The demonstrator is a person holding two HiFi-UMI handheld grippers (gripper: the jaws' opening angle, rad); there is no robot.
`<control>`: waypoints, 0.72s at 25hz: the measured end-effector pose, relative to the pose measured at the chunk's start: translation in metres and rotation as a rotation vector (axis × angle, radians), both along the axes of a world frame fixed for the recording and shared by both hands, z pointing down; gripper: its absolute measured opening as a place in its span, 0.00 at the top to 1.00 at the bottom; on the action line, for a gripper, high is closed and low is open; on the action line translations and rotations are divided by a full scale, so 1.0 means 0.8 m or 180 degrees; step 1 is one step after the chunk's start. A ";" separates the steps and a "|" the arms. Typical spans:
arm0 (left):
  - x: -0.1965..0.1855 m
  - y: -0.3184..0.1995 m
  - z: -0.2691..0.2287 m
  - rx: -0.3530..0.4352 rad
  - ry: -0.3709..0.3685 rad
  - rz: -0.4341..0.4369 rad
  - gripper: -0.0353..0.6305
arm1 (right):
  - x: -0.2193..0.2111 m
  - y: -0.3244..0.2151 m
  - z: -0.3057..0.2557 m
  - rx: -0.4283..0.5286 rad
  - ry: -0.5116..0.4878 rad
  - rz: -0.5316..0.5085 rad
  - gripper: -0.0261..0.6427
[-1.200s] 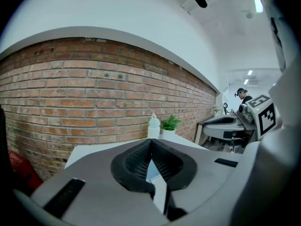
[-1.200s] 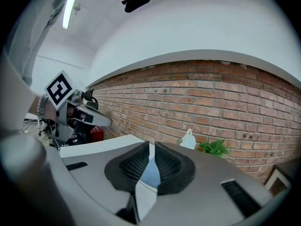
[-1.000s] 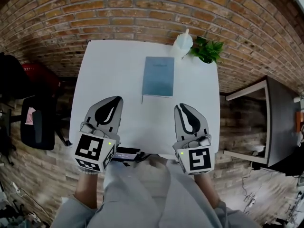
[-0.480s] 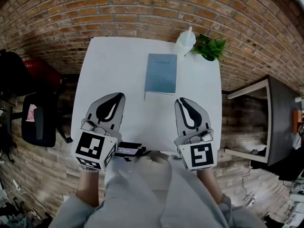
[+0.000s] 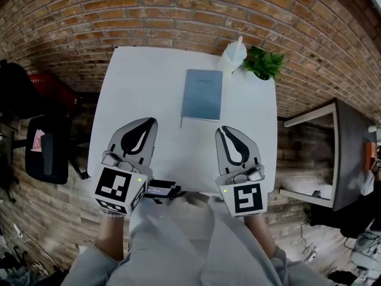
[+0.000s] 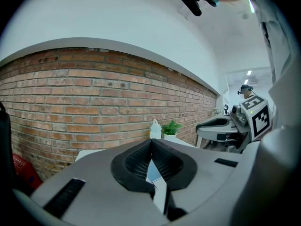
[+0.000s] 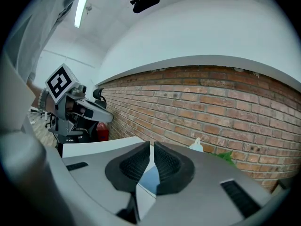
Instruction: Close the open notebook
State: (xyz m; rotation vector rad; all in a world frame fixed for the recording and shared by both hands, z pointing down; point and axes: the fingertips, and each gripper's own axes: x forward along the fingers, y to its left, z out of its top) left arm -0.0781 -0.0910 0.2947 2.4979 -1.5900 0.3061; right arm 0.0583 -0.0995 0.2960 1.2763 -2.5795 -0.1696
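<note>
- Head view: a black chair (image 5: 44,154) stands on the wood-look floor (image 5: 53,219), off the outer side of the left gripper (image 5: 147,123). A brick wall (image 5: 178,11) runs beyond the white table (image 5: 137,88).
- The blue notebook (image 5: 202,94) lies closed and flat on the table, ahead of both grippers and apart from each, nearer the right gripper (image 5: 224,131).
- Past the notebook, at the table's far edge, a white bottle (image 5: 232,55) stands just beside a potted plant (image 5: 265,63).
- A dark desk (image 5: 351,154) stands off the right gripper's outer side.
- The left gripper is held over the table's near part, aimed at the wall, jaws pressed together and empty.
- The right gripper is held alongside, its jaws drawn in to a thin slit, with nothing between them.
</note>
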 end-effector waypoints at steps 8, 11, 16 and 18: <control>0.001 -0.005 -0.004 -0.0007 0.0023 -0.0009 0.92 | -0.001 -0.003 -0.001 -0.0006 0.0002 0.0003 0.88; 0.001 -0.007 -0.004 -0.0013 0.0016 -0.0003 0.92 | -0.002 -0.005 0.000 -0.0014 0.0043 -0.0004 0.88; 0.004 -0.010 -0.002 0.0013 -0.0023 0.0039 0.92 | -0.002 -0.005 0.003 -0.0053 0.0061 0.0012 0.88; 0.004 -0.011 -0.003 0.0029 -0.0040 0.0043 0.92 | -0.004 -0.005 0.003 -0.0052 0.0054 0.0001 0.88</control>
